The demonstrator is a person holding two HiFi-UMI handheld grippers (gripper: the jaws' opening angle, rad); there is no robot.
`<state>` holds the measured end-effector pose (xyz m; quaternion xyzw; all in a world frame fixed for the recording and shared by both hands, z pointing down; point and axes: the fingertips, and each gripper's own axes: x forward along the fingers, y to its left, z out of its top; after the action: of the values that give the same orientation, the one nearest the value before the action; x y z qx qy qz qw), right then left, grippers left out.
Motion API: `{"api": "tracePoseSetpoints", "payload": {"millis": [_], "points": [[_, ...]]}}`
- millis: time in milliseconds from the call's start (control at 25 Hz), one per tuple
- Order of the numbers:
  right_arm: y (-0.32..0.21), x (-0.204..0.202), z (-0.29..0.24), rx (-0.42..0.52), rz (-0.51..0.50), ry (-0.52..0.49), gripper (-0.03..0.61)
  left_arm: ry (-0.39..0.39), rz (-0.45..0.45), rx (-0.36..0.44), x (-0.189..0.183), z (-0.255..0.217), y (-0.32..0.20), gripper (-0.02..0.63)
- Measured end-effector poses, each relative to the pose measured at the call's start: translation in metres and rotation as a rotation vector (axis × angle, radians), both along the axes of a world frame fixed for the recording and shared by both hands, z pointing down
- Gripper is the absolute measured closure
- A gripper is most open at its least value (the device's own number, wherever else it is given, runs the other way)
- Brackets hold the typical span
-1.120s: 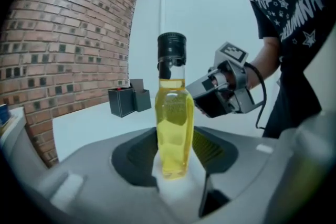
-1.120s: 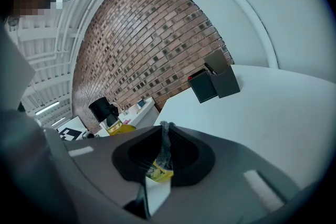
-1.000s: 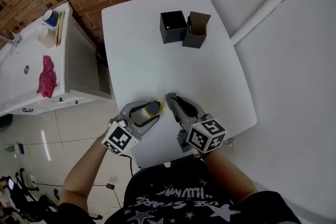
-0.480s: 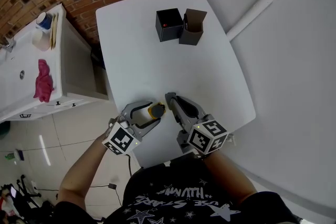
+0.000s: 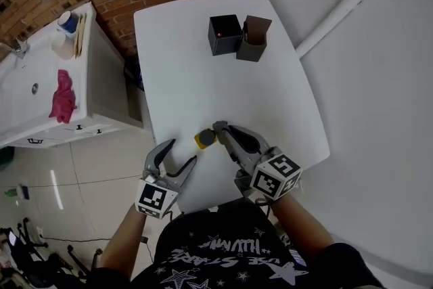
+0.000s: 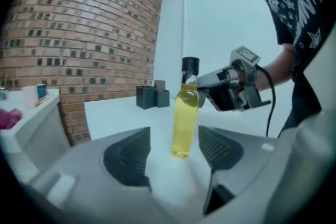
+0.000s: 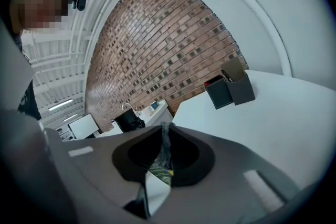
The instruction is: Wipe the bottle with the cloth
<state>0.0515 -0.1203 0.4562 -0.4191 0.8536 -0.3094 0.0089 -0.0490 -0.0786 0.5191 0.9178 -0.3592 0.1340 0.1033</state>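
Note:
A bottle (image 5: 205,139) of yellow liquid with a dark cap stands upright on the white table (image 5: 189,78) near its front edge. My left gripper (image 5: 181,151) is open; its jaws have just been opening, and the bottle (image 6: 185,113) stands free just ahead of its pads (image 6: 128,157). My right gripper (image 5: 220,126) is shut on a thin grey cloth (image 7: 163,152) with a label, its tips close beside the bottle's right side. The left gripper view shows the right gripper (image 6: 203,93) level with the bottle's neck; I cannot tell whether they touch.
A black box (image 5: 224,35) and an open dark carton (image 5: 254,38) stand at the table's far side. Left of the table is a white counter (image 5: 40,112) with a pink rag (image 5: 62,97) and cups (image 5: 65,22). A brick wall lies behind.
The left gripper has let go of the bottle, opened wider and drawn back toward me. The bottle stays standing on the table. The right gripper keeps its place beside the bottle.

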Motion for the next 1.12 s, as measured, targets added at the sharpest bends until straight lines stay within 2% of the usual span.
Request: {"api": "tracePoseSetpoints", "payload": {"millis": [200,640,1120], "points": [[-0.001,-0.003,0.001,-0.012,-0.04,-0.027,0.537,0.038,-0.129,-0.012,-0.011,-0.003,0.006,0.332],[0.0,-0.004,0.043,-0.097,-0.074,-0.034,0.537,0.033,-0.215,-0.01,-0.013,-0.013,0.014,0.342],[-0.003,-0.01,0.09,-0.172,-0.091,0.003,0.537,0.044,-0.287,-0.067,-0.018,-0.011,0.031,0.349]]}}
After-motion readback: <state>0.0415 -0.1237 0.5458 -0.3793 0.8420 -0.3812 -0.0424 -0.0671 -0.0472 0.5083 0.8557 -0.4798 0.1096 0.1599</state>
